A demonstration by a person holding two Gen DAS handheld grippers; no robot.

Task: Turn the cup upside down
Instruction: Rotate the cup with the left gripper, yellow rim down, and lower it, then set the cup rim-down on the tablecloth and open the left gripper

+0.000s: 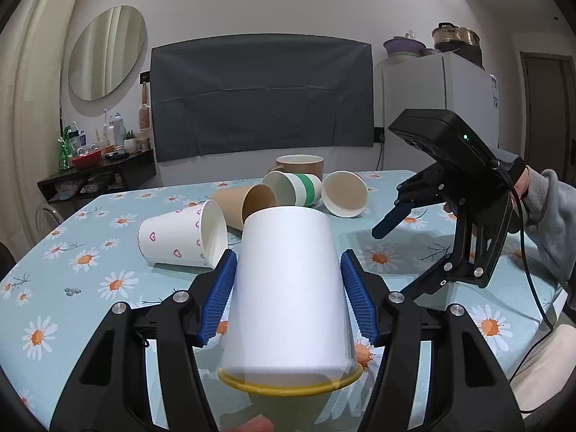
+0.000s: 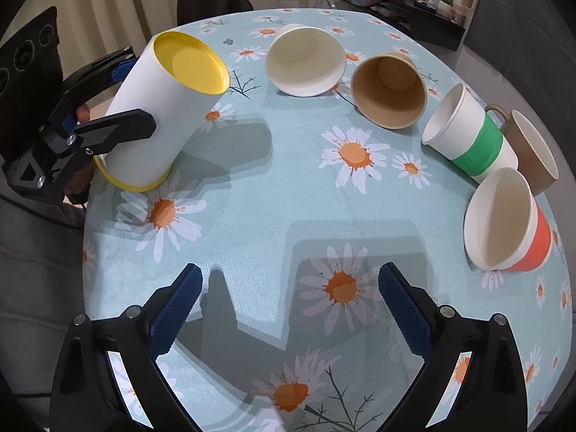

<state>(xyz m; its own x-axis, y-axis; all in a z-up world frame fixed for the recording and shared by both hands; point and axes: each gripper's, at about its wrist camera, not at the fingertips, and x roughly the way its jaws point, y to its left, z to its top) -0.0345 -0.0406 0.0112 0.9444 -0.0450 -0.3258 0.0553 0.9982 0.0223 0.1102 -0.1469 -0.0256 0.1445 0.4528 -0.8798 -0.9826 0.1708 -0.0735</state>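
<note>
Cup tilted mouth-down in left tongs, rim low at near table edge.

Left gripper (image 1: 288, 298) clamps the cup (image 1: 288, 288) mid-wall, a pad on each side. Long axis leans: yellow base (image 2: 190, 63) up and toward table (image 2: 270, 198) centre, yellow rim (image 2: 136, 185) down; rim seems to touch the cloth, contact unclear. Right gripper (image 2: 288, 309) hangs well apart, jaws spread, holding nothing. Five other cups and a mug lie beyond.

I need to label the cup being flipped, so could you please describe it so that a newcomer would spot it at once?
On the daisy-print tablecloth, look near the edge, apart from the row of toppled cups. The white paper cup with a yellow rim is tilted in the left gripper, the only cup with a yellow base and rim.
</note>
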